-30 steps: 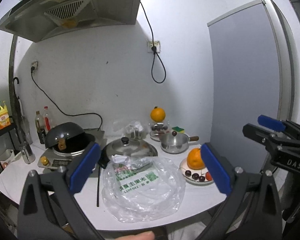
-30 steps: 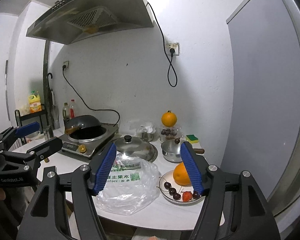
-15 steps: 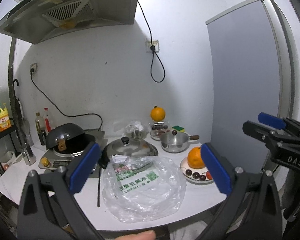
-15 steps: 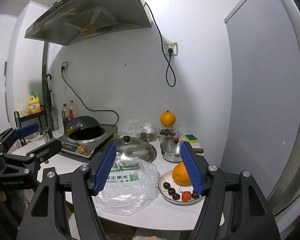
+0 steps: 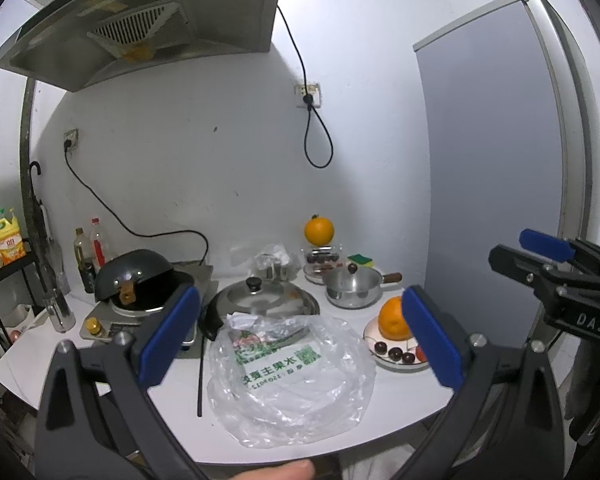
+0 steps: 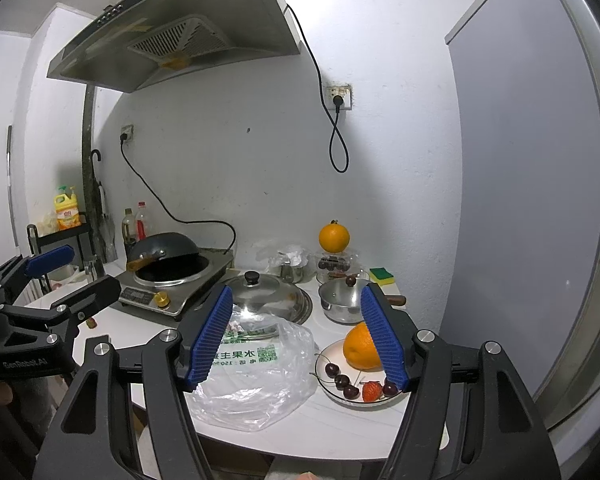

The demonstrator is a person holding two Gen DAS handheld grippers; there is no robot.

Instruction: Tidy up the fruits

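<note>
A white plate [image 6: 332, 394] at the counter's right holds an orange [image 6: 358, 346], several dark cherries [image 6: 342, 380] and a strawberry [image 6: 372, 390]. It also shows in the left wrist view [image 5: 370, 332] with its orange [image 5: 392, 318]. A clear plastic bag [image 5: 292, 376] with green print lies flat in the middle. A second orange [image 5: 319, 231] sits on a clear container at the back. My left gripper [image 5: 300, 340] and right gripper [image 6: 300, 340] are both open and empty, held short of the counter.
An induction stove with a black wok [image 5: 140, 276] stands at the left. A glass pot lid [image 5: 266, 300] and a small steel pot [image 5: 354, 286] lie behind the bag. Bottles [image 5: 86, 252] stand at the back left. A grey fridge [image 5: 496, 160] flanks the right.
Both views have shifted slightly; the counter sits a little lower and nearer. Both grippers stay open and nothing on the counter has moved.
</note>
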